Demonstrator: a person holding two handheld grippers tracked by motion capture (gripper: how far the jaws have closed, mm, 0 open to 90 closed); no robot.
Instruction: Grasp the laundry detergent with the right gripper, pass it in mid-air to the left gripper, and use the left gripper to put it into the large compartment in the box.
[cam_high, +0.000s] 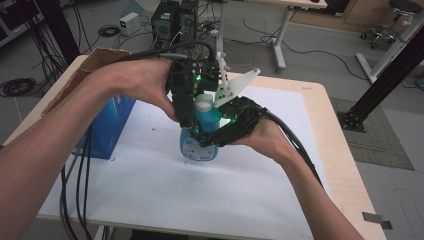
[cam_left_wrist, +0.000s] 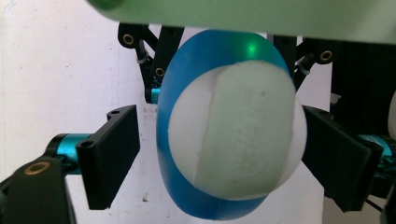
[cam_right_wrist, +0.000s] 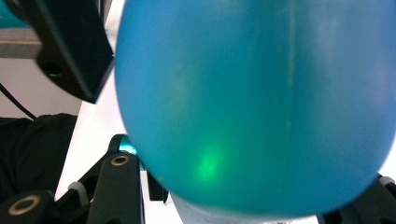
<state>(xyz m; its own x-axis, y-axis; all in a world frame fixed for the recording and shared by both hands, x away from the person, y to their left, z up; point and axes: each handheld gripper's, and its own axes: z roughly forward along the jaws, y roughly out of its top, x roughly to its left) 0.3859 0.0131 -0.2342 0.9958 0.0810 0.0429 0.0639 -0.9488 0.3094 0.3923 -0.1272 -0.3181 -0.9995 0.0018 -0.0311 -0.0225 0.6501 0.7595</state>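
Observation:
A blue bottle (cam_high: 200, 146) with a white cap (cam_high: 203, 102) stands upright on the white mat (cam_high: 250, 190). My left gripper (cam_high: 197, 112) comes down over the bottle's top. In the left gripper view it (cam_left_wrist: 219, 158) is open, its jaws on either side of the cap (cam_left_wrist: 233, 130); the left jaw stands apart from it and the right one is at its edge. The blue body (cam_left_wrist: 170, 93) shows beneath the cap. My right gripper (cam_high: 220, 131) reaches in from the right and is shut on the bottle's body (cam_right_wrist: 252, 102), which fills the space between its jaws (cam_right_wrist: 252, 207).
An open cardboard box (cam_high: 95, 62) with a blue carton (cam_high: 107, 127) against it sits at the table's left. Bare light wood (cam_high: 340, 150) borders the mat on the right. Cables hang off the front left edge. Computer towers (cam_high: 170, 20) and desk legs stand beyond the table.

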